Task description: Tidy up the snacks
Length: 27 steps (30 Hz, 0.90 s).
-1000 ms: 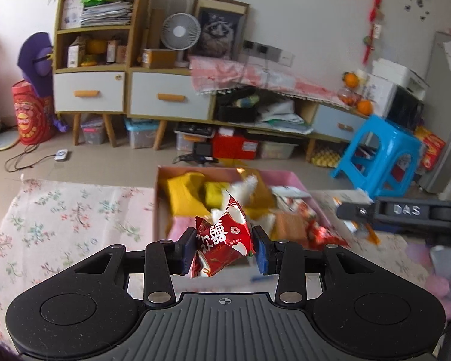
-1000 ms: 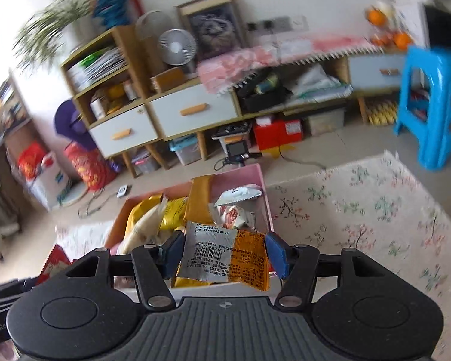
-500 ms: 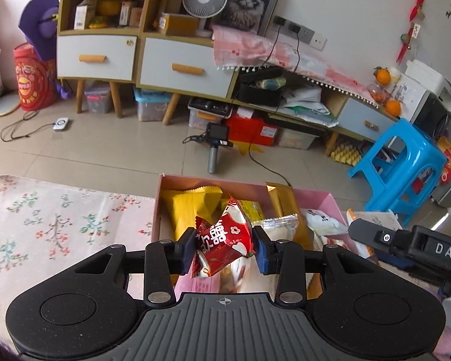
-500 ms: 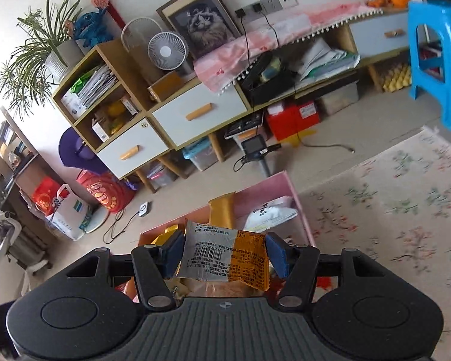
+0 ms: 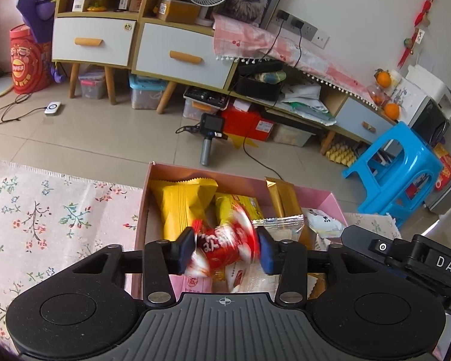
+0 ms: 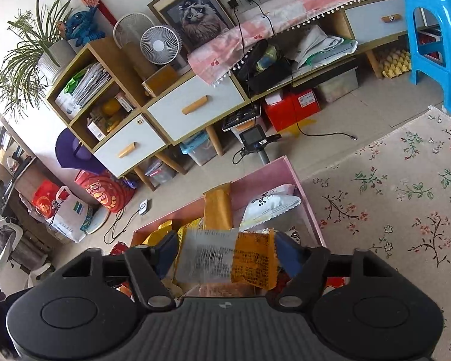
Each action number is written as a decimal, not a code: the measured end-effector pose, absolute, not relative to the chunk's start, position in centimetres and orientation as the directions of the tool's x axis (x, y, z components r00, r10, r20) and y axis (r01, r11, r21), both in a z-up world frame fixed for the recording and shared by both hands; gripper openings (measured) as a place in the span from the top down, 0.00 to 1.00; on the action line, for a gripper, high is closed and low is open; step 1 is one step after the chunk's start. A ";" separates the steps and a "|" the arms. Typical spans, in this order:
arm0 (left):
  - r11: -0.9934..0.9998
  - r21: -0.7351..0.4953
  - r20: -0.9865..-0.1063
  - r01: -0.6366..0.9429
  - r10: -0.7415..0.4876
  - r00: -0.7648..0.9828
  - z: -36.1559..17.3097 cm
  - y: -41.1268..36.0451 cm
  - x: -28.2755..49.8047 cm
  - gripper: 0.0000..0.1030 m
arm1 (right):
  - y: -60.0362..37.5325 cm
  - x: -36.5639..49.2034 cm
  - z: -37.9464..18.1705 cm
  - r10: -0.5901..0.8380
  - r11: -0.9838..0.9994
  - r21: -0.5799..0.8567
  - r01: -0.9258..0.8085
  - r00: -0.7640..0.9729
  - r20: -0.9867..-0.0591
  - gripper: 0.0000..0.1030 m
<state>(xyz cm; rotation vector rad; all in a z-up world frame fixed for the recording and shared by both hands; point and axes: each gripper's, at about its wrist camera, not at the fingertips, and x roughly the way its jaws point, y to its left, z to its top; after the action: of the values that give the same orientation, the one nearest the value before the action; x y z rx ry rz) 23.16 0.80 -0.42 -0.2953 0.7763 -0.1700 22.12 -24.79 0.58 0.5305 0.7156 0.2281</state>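
Hovering over the pink box (image 5: pixel 335 201), both tongs have just been opening, each with a snack between its pads. Left tongs (image 5: pixel 224 248): red-and-white snack packet (image 5: pixel 225 246) sits blurred between the blue pads, jaws spread wider than the packet, gap visible on the right side, so released, not pinched. Right tongs (image 6: pixel 225 255): silver-and-orange snack packet (image 6: pixel 230 258) also blurred between the jaws, pads standing off both ends, so released too. Box sits on the floral rug (image 5: pixel 45 216) at its far edge, next to bare floor tiles. Inside the box, left wrist view: big yellow bag (image 5: pixel 180 201) against the far-left corner, smaller yellow packet (image 5: pixel 240 206) beside it, gold pouch (image 5: pixel 282 201) leaning on the far wall, white packet (image 5: pixel 324 224) toward the right wall, clear-wrapped packet (image 5: pixel 281 225) in the middle. More packets lie under the left tongs at the near end; can't read them. Right tongs' body shows at the right edge of the left view, just beside the box's right wall. Blue plastic stool (image 5: pixel 397 174) stands on the tiles past the rug's far-right corner.
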 end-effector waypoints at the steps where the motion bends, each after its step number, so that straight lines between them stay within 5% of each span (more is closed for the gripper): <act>1: 0.944 -0.327 -0.660 0.038 -0.257 0.706 -0.4 0.9 23.0 0.49 | -24.8 22.1 0.6 0.373 0.844 0.536 -0.018 0.738 -0.562 0.36; 4: 0.945 -0.325 -0.652 0.034 -0.250 0.716 -0.2 1.0 22.7 0.32 | -24.7 22.1 0.7 0.372 0.846 0.534 -0.015 0.734 -0.568 0.33; 7: 0.949 -0.312 -0.645 0.038 -0.241 0.725 0.1 0.9 22.0 0.28 | -24.7 21.9 0.9 0.367 0.850 0.527 -0.013 0.733 -0.573 0.31; 27: 0.971 -0.234 -0.616 0.055 -0.191 0.764 1.8 2.8 14.4 0.10 | -27.8 17.5 3.7 0.227 0.924 0.381 0.029 0.760 -0.609 0.15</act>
<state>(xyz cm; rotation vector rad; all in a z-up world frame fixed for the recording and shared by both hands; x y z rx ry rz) 14.37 2.78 1.81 -0.2074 0.6893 -0.1348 17.51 -27.83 3.74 0.3845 0.7037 0.1104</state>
